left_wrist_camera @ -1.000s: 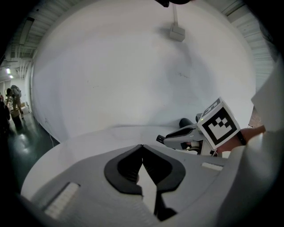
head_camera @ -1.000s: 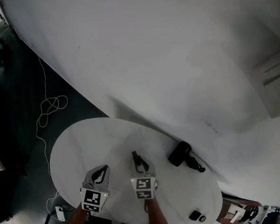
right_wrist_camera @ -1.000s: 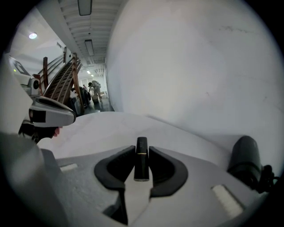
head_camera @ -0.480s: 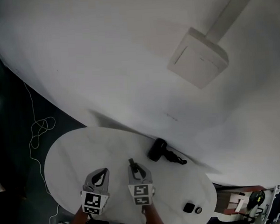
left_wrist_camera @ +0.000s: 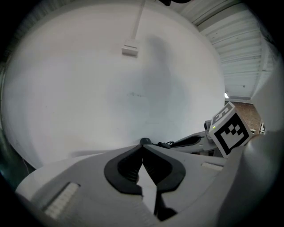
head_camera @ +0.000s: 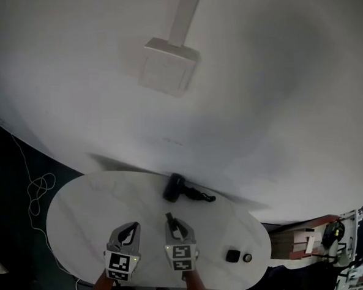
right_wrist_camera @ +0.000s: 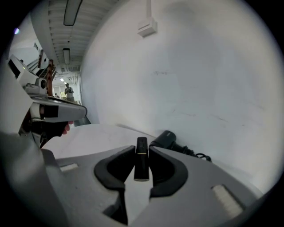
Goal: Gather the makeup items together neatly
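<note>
Now a lipstick [right_wrist_camera: 141, 159] is being lifted above the near edge of the table [head_camera: 81, 202], pinched in the right gripper [right_wrist_camera: 142, 153], the left gripper [left_wrist_camera: 143, 150] being held shut and empty; small items [head_camera: 233, 255] at the right edge are probably being targeted.

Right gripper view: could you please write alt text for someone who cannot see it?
The right gripper is shut on a slim black tube with a gold band, which sticks out past its jaw tips. Behind, a black corded appliance lies on the white table by a white wall.
</note>
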Available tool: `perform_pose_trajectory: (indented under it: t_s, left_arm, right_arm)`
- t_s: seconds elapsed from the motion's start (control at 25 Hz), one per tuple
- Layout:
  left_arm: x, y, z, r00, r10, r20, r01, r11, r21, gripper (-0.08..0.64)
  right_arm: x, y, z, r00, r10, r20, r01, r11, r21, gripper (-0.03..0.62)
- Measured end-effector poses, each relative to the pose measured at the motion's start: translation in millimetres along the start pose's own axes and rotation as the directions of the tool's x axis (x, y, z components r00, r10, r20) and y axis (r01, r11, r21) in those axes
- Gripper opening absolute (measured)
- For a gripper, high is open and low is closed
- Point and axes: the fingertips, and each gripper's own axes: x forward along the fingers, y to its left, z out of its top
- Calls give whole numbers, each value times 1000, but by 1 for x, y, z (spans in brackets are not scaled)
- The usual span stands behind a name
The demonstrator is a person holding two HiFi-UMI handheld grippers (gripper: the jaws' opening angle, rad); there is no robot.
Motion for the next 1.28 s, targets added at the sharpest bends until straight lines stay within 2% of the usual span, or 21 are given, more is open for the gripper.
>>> perform_pose_trajectory:
  t_s: [0.2, 0.44, 0.92, 1.28]
  left_arm:
    - [10, -41, 7, 996, -89, 4, 89, 995, 41, 11]
    - [20, -93, 9, 982, -189, -6, 189, 979, 77, 11]
    - [41, -181, -20, 936, -345, -73, 352, 929, 116, 11]
    - [52, -224, -52, 896, -420, -144, 439, 887, 145, 11]
  right_arm:
    - [-33, -32, -18, 996, -87, 1, 87, 995, 52, 100]
    - [-75, -71, -51, 981, -194, -25, 195, 972, 131, 100]
    - [-132, -126, -135, 935, -336, -111, 354, 896, 268, 100]
    - [-153, -144, -197, 903, -389, -184, 429, 835, 345, 100]
